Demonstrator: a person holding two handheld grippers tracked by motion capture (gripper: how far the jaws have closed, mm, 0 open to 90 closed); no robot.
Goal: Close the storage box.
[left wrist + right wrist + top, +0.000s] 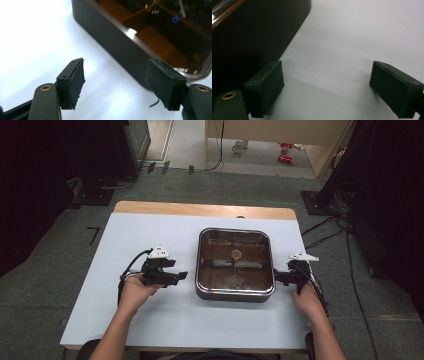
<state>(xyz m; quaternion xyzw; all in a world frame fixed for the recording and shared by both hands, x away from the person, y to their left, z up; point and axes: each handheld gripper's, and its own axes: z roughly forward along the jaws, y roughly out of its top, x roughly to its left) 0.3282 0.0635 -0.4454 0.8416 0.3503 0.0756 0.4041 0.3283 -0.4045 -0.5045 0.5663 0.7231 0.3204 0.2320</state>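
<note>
1. Sat near the middle of the pale blue-white table top (150, 320): a square, round-cornered metal pan (234, 264) with dark outer walls and a shiny brown, mirror-like inside.
2. Lay on the pan's floor: a small round brass-coloured thing (236, 254), too small to identify; reflections hid the rest of the floor.
3. Held just left of the pan, apart from it: the left black two-jaw gripper (181, 275), jaws spread, nothing between them.
4. Seen in the left gripper view: pads (75, 82) frayed at the edges, bare table in the gap, the pan's dark wall (115, 47) beyond, its far part cut off.
5. Held close by the pan's right wall: the right black two-jaw gripper (278, 277); touching or not, could not tell from above.
6. Seen in the right gripper view: jaws wide apart (327, 87), only table between, the pan's wall (262, 32) a dark mass just beside one pad.
</note>
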